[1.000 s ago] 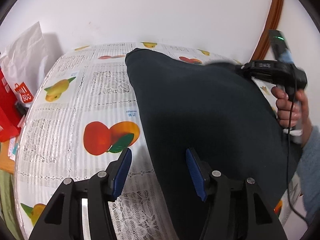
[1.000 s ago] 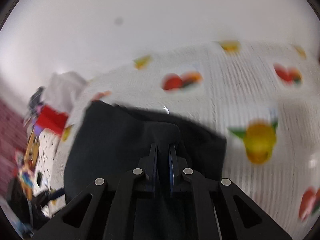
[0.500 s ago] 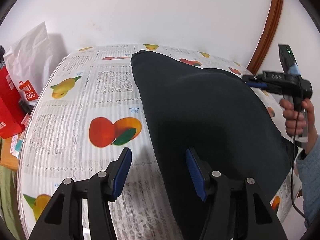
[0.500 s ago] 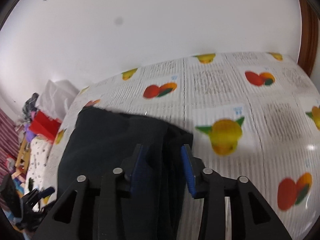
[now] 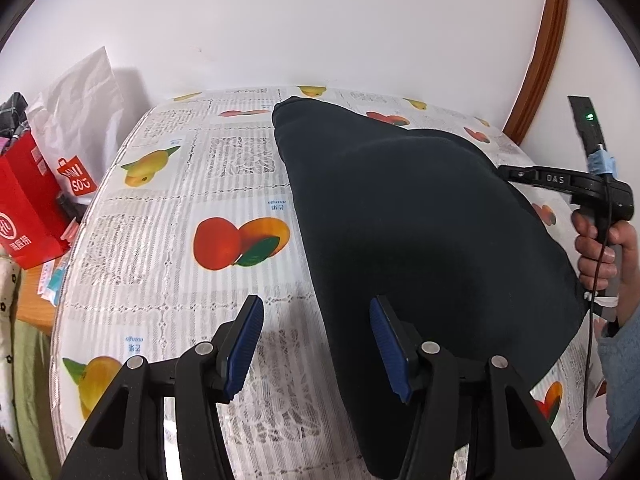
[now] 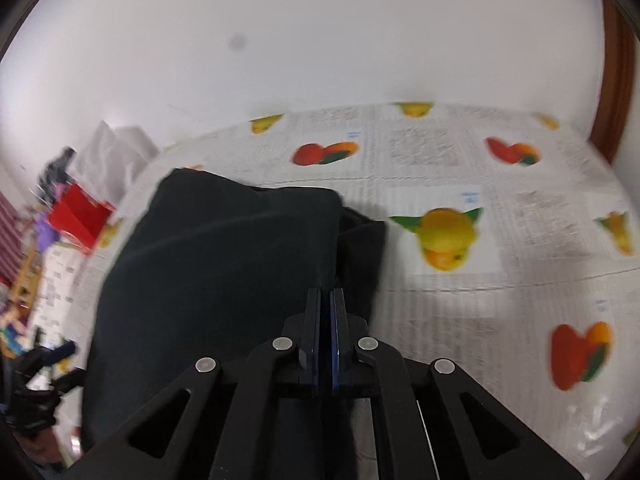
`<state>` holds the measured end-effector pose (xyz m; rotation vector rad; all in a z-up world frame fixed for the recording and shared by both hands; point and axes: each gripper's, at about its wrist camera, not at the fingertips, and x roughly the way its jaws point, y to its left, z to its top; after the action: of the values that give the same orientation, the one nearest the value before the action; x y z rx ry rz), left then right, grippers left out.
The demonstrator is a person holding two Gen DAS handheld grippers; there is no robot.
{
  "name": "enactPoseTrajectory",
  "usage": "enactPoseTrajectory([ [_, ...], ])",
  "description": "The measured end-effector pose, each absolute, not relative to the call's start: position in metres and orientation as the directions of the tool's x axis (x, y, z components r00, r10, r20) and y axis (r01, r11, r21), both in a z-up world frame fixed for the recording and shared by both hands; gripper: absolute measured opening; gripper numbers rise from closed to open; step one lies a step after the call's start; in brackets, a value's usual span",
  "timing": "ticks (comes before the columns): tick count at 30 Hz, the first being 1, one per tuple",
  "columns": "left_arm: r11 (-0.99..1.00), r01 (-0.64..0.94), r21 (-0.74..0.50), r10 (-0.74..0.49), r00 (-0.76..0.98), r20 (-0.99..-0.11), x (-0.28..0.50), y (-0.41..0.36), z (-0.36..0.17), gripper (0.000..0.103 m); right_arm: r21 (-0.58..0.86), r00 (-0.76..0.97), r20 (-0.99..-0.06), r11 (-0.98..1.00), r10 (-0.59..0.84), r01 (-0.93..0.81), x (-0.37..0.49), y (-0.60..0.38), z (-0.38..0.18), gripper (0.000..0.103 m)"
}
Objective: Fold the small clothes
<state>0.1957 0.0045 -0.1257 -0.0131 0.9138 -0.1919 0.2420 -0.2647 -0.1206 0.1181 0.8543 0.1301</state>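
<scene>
— What do we have closest to us on the left side?

— Our left gripper (image 5: 316,344), its blue pads spread wide apart with nothing between them. One finger hangs over the fruit-print tablecloth (image 5: 168,240), the other over the near edge of the dark garment (image 5: 420,232).

— And our right gripper (image 6: 326,320)?

— Its fingers are pressed together. We see dark cloth right at the tips, but whether a fold is pinched between them we cannot tell.

— Where does the garment lie?

— Spread on the tablecloth, one layer folded over another along its right side, reaching toward the far table edge by the white wall (image 5: 320,20).

— Beyond the table?

— A red shopping bag (image 5: 28,208) and a white paper bag (image 5: 80,104) at the left.
</scene>
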Motion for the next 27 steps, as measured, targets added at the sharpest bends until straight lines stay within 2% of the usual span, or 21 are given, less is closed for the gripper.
enactPoseTrajectory([
  [4, 0.982, 0.169, -0.084, -0.170, 0.594, -0.786, 0.183, 0.004, -0.125, 0.052, 0.101, 0.690, -0.719, 0.995, 0.085, -0.017, 0.207, -0.272, -0.105, 0.007],
  [6, 0.979, 0.182, -0.087, -0.180, 0.593, -0.785, 0.174, 0.004, -0.125, 0.052, 0.109, 0.699, -0.709, 0.994, 0.087, -0.014, 0.184, -0.275, -0.102, 0.014],
  [8, 0.974, 0.207, -0.093, -0.201, 0.594, -0.779, 0.160, 0.004, -0.126, 0.052, 0.111, 0.710, -0.698, 0.994, 0.095, -0.023, 0.154, -0.277, -0.103, 0.032],
  [10, 0.965, 0.238, -0.114, -0.235, 0.583, -0.778, 0.150, 0.003, -0.127, 0.052, 0.103, 0.717, -0.690, 0.994, 0.097, -0.035, 0.130, -0.276, -0.106, 0.037],
  [14, 0.942, 0.309, -0.133, -0.293, 0.556, -0.778, 0.123, 0.001, -0.126, 0.054, 0.100, 0.729, -0.676, 0.994, 0.107, -0.053, 0.074, -0.278, -0.116, 0.039],
  [20, 0.944, 0.319, -0.082, -0.243, 0.507, -0.827, 0.112, -0.008, -0.149, 0.054, 0.091, 0.706, -0.701, 0.995, 0.098, -0.047, 0.022, -0.289, -0.135, 0.041],
  [24, 0.948, 0.302, -0.095, -0.240, 0.489, -0.838, 0.118, -0.013, -0.159, 0.054, 0.087, 0.660, -0.745, 0.995, 0.102, -0.056, 0.019, -0.287, -0.155, 0.041],
  [27, 0.959, 0.283, -0.023, -0.172, 0.512, -0.841, 0.126, -0.021, -0.163, 0.054, 0.108, 0.645, -0.756, 0.993, 0.109, -0.041, 0.032, -0.281, -0.166, 0.041],
])
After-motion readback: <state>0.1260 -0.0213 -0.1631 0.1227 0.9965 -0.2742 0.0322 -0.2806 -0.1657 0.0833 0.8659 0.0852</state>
